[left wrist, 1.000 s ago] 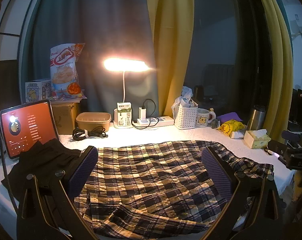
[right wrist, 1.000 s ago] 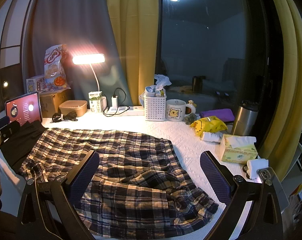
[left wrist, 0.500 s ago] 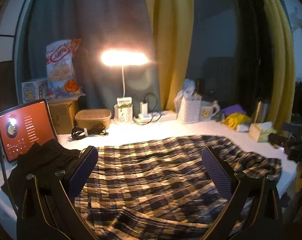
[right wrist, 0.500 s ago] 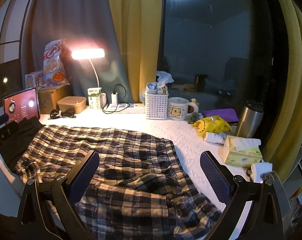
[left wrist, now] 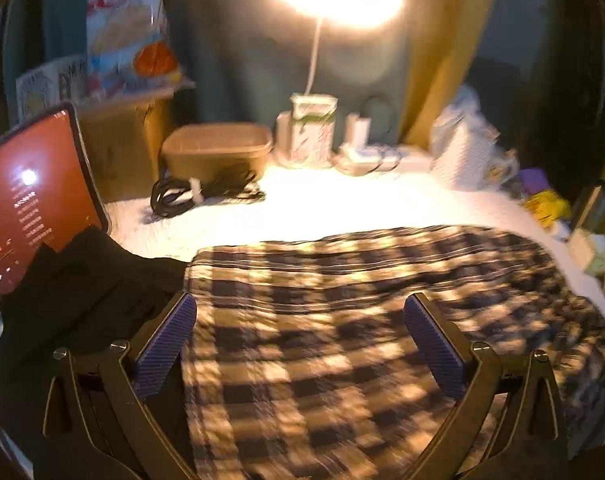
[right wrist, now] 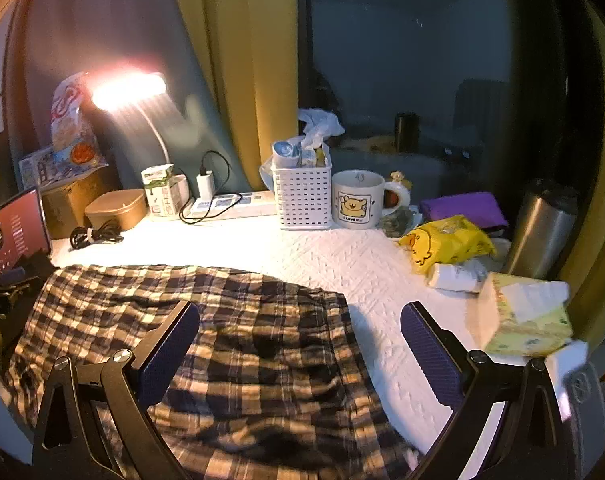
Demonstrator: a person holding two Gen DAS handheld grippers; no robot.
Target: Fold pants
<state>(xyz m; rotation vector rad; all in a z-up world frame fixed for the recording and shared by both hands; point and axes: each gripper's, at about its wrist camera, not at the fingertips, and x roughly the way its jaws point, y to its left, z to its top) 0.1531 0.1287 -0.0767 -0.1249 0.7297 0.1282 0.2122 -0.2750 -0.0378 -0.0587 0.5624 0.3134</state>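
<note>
The white-covered bench point(right wrist: 342, 264) fills mid-frame, and your plaid pants point(right wrist: 230, 344) lie spread flat across its lower left, unfolded. A black garment point(left wrist: 82, 288) touches their edge at lower left of the left view. Both your left hand-held gripper point(left wrist: 300, 344) and right hand-held gripper point(right wrist: 300, 354) hang spread wide above the cloth, pinching nothing. A careless sweep risks snagging that dark cloth or nudging the tissue box point(right wrist: 522, 320) at right.
</note>
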